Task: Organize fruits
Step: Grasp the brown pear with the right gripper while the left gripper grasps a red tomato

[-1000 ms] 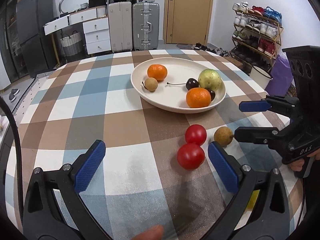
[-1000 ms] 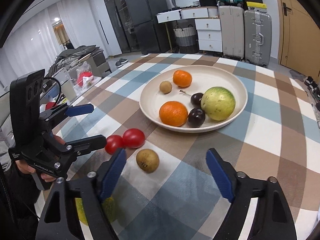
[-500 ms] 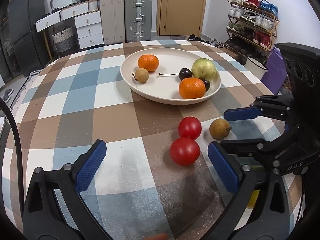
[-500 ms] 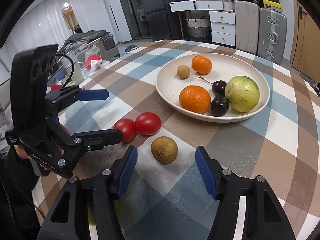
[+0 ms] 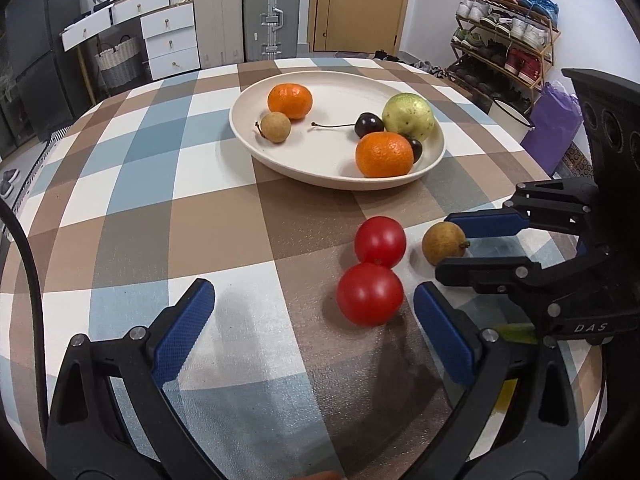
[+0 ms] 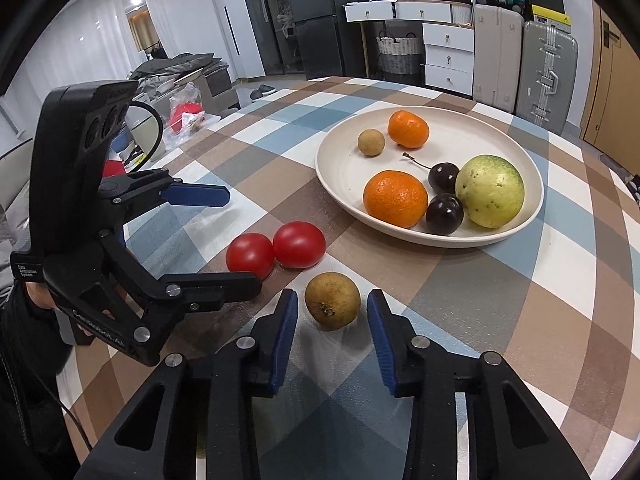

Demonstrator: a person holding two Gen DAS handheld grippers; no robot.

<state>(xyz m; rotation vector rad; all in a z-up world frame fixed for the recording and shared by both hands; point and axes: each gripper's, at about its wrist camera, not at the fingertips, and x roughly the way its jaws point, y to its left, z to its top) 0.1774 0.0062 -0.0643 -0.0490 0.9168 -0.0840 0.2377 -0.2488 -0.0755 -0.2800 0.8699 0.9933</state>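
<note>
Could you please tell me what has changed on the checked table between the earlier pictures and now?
The right tool has moved forward and narrowed its jaws around the small brown round fruit, bracketing it without touching. The left tool has crept closer to the nearer red tomato, jaws wide. The fruit and the cream plate have not moved.

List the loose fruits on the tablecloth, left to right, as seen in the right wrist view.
Left red tomato → right red tomato → brown fruit, which sits between the right gripper's open fingers.
</note>
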